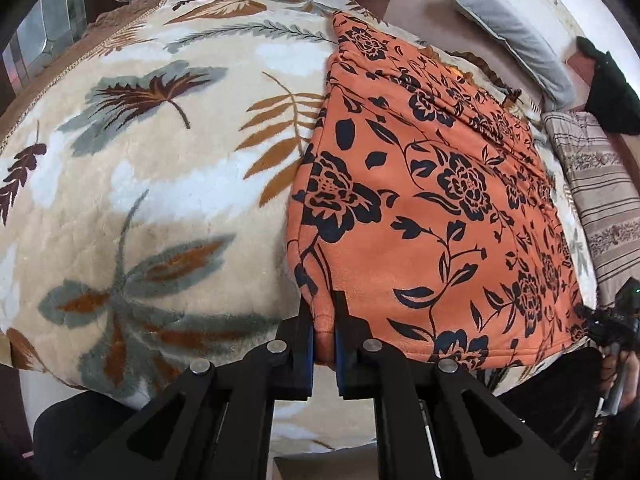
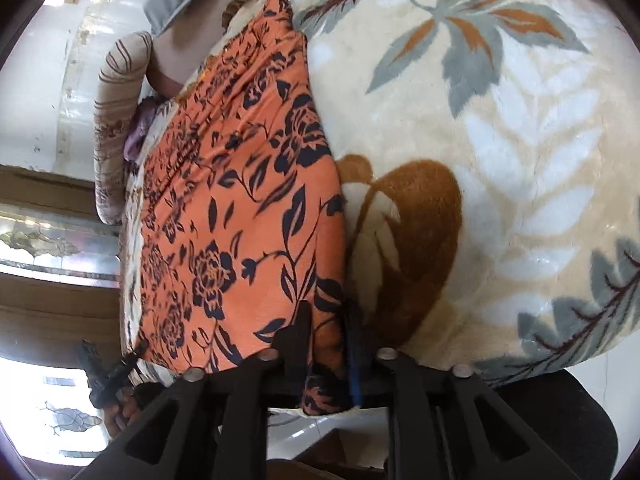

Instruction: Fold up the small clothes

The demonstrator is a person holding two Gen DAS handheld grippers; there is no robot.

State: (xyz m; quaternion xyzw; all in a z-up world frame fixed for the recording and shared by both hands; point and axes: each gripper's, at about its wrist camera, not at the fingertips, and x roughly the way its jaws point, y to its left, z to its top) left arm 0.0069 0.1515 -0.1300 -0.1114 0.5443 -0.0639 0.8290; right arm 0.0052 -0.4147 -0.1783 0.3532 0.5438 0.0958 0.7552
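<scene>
An orange garment [image 1: 432,200] with a black flower print lies flat on a beige leaf-patterned blanket [image 1: 160,160]. My left gripper [image 1: 325,320] is shut on the garment's near left corner, and the cloth is pinched between its blue pads. In the right wrist view the same garment [image 2: 240,200] runs away from me, and my right gripper [image 2: 326,332] has the near right corner bunched between its fingers, which press on it. Each gripper also shows small at the edge of the other's view, held by a hand: the right gripper [image 1: 612,320] and the left gripper [image 2: 108,368].
A grey pillow [image 1: 508,28] and a striped pillow [image 1: 600,200] lie beyond and to the right of the garment. A striped bolster [image 2: 120,120] sits at the bed's far side. The blanket [image 2: 480,160] spreads wide beside the garment. The bed's near edge lies just under both grippers.
</scene>
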